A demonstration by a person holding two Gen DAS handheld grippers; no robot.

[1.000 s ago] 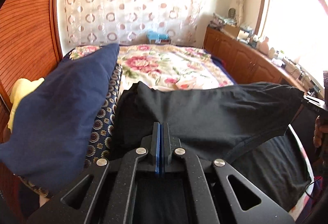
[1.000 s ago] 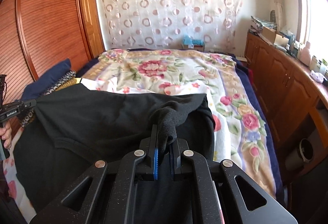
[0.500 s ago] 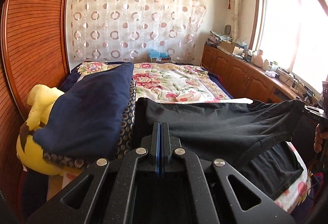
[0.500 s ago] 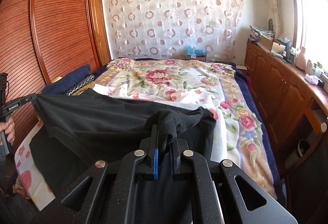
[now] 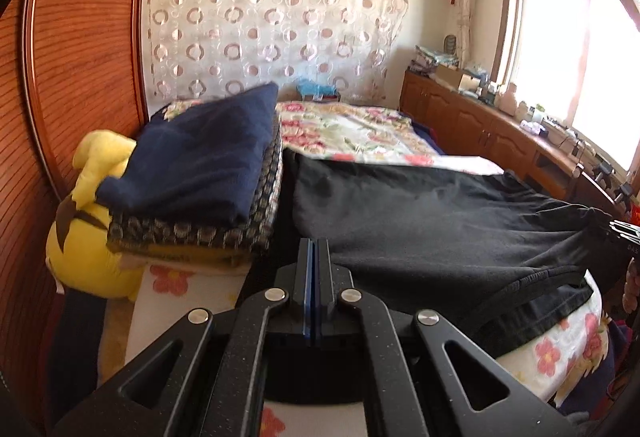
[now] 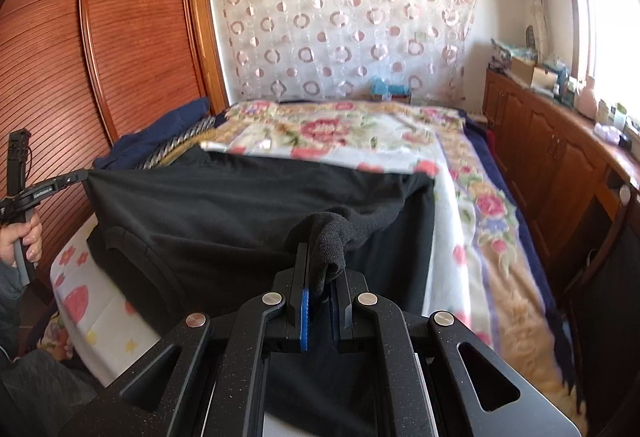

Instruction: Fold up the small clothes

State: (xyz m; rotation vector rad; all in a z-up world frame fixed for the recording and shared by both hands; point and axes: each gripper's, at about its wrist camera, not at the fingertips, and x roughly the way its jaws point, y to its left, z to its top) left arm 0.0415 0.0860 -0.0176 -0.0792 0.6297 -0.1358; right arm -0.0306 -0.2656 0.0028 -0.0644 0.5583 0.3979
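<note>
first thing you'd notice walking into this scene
A black garment is stretched in the air over the near end of the flowered bed, pinched at one corner by the right gripper and at the other by the left gripper. Left of it, a yellow plush toy sits under folded navy bedding.

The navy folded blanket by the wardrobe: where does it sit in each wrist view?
Left wrist: navy blanket fills the left-centre, stacked on a patterned quilt, above a yellow plush toy.
Right wrist: navy blanket is small, at the left-middle, beyond the black garment.
Shared landmark: the circle-patterned curtain.
</note>
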